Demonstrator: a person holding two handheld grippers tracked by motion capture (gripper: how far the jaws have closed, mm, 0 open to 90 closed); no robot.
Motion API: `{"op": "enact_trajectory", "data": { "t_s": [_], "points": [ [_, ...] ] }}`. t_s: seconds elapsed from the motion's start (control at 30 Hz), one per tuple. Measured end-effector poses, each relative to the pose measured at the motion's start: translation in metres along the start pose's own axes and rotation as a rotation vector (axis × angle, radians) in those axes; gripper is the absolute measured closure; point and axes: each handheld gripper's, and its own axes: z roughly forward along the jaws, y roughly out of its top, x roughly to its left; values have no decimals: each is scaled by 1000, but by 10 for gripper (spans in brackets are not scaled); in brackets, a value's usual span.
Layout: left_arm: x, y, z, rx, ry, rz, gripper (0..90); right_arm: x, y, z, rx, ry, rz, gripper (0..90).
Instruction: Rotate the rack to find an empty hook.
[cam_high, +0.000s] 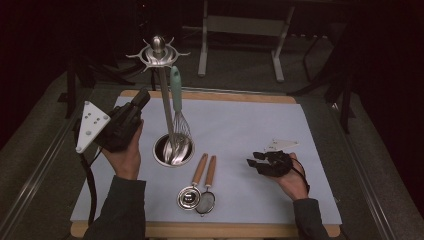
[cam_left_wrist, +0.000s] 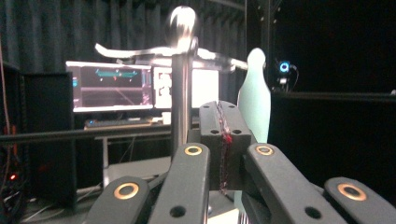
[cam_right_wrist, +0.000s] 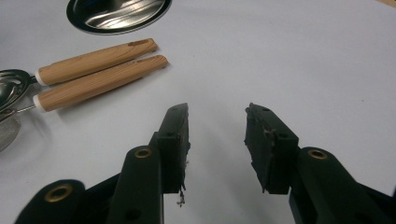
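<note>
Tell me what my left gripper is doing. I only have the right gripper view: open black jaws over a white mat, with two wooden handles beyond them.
Observer: The left gripper is held up beside a tall steel utensil stand, with its jaws shut on nothing.
Operator: Is anything hanging on that stand?
Observer: Yes, a wire whisk with a mint-green handle hangs from the top, with its wires down in the stand's round steel base.
Operator: What do the wooden handles belong to?
Observer: A small round steel scoop and a small mesh strainer. They lie side by side near the mat's front edge.
</note>
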Motion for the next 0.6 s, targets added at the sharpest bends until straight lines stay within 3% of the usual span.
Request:
{"op": "enact_trajectory", "data": {
  "t_s": [0.27, 0.6],
  "points": [
    [1, 13, 14, -47, -4, -20, 900, -4, -6, 2, 7, 22, 19, 583],
    [-1, 24, 24, -52, -10, -7, 900, -5, -9, 3, 15, 22, 24, 584]
  ]
}}
